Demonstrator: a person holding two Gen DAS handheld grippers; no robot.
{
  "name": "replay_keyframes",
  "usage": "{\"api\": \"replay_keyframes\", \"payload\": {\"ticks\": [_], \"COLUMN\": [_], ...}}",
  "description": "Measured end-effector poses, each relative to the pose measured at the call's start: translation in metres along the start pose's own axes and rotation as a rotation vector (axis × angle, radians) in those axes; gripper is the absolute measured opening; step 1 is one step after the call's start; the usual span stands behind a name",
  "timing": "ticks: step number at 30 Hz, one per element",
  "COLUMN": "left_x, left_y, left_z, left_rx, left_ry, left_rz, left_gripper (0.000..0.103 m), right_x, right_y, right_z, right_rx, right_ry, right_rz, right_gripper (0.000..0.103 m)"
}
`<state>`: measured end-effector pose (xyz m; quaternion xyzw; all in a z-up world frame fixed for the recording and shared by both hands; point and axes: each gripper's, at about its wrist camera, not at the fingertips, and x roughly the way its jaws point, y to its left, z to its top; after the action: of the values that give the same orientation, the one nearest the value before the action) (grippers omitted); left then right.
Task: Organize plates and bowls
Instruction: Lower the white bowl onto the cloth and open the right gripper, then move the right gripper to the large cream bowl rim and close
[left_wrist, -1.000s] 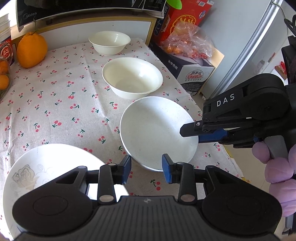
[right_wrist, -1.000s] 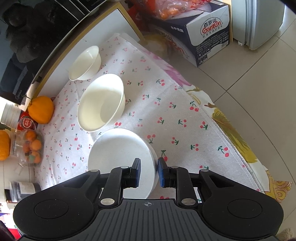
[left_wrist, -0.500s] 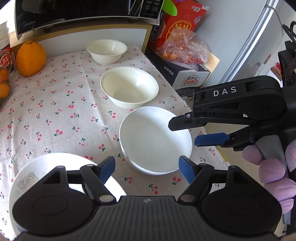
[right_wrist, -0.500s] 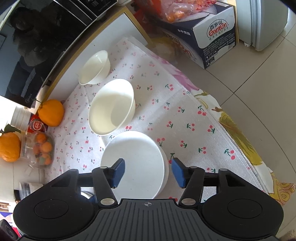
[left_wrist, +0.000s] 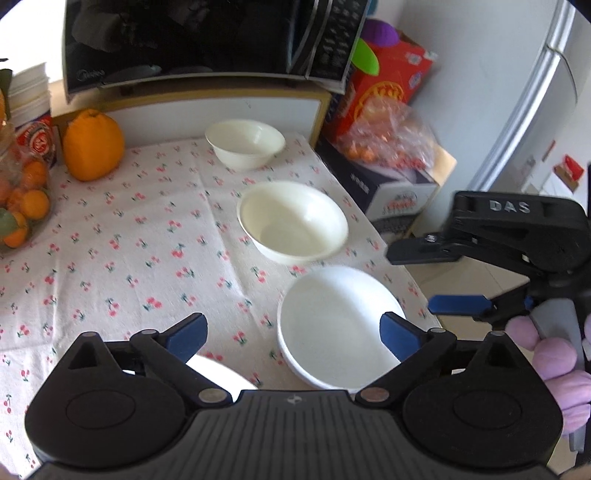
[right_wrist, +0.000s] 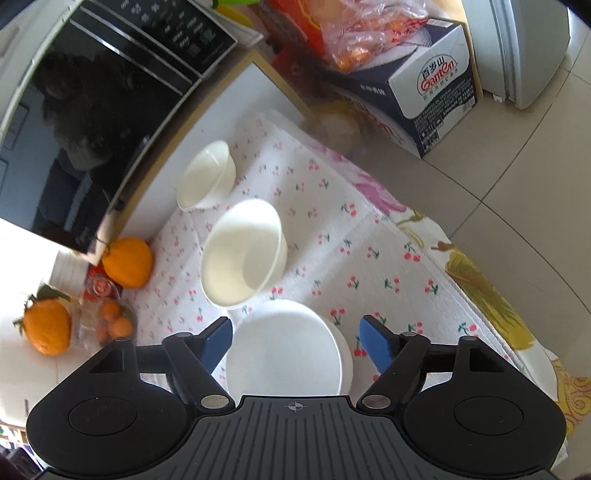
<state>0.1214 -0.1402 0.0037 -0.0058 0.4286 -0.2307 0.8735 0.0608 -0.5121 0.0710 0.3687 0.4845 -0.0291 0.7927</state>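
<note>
A white deep plate (left_wrist: 340, 325) (right_wrist: 284, 350) rests on the cherry-print cloth near the table's right edge. My left gripper (left_wrist: 293, 330) hovers over its near side, jaws opening wide, pads clear of it. My right gripper (right_wrist: 297, 332) (left_wrist: 412, 280) straddles the same plate from the right, jaws also opening, nothing pressed between them. Behind the plate stands a large cream bowl (left_wrist: 293, 221) (right_wrist: 243, 254), and further back a small cream bowl (left_wrist: 245, 142) (right_wrist: 207, 175). A second plate (left_wrist: 218, 373) lies mostly hidden under my left gripper.
A microwave (left_wrist: 192, 37) sits on a shelf behind the table. A large orange fruit (left_wrist: 92, 144) and a jar of small oranges (left_wrist: 22, 210) stand at the left. Boxes and a bag of fruit (left_wrist: 384, 136) sit on the floor to the right, beside a fridge (left_wrist: 535, 110).
Both grippers' jaws have spread from nearly shut to wide. Both views have tilted up, so the white plate sits lower in frame and more of the microwave shows.
</note>
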Motion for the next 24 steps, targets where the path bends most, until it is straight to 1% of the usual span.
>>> {"api": "replay_keyframes", "payload": {"ticks": [4, 10, 19, 24], "left_x": [0.000, 0.008, 0.026, 0.039], "left_y": [0.004, 0.006, 0.011, 0.019], "left_z": [0.003, 0.006, 0.015, 0.025], "left_rx": [-0.006, -0.001, 0.063, 0.086], "left_ry": [-0.034, -0.053, -0.060, -0.079], "left_rz": [0.018, 0.056, 0.119, 0.117], "left_gripper": [0.102, 0.102, 0.102, 0.102], "right_x": [-0.001, -0.001, 0.010, 0.025], "right_y": [-0.002, -0.002, 0.003, 0.001], "right_z": [0.004, 0.008, 0.018, 0.026], "right_rx": [0.006, 0.024, 0.029, 0.016], "right_ry": [-0.026, -0.061, -0.117, -0.141], "right_rz": [0.014, 0.041, 0.078, 0.075], "right_gripper": [0.079, 0.079, 0.079, 0.079]}}
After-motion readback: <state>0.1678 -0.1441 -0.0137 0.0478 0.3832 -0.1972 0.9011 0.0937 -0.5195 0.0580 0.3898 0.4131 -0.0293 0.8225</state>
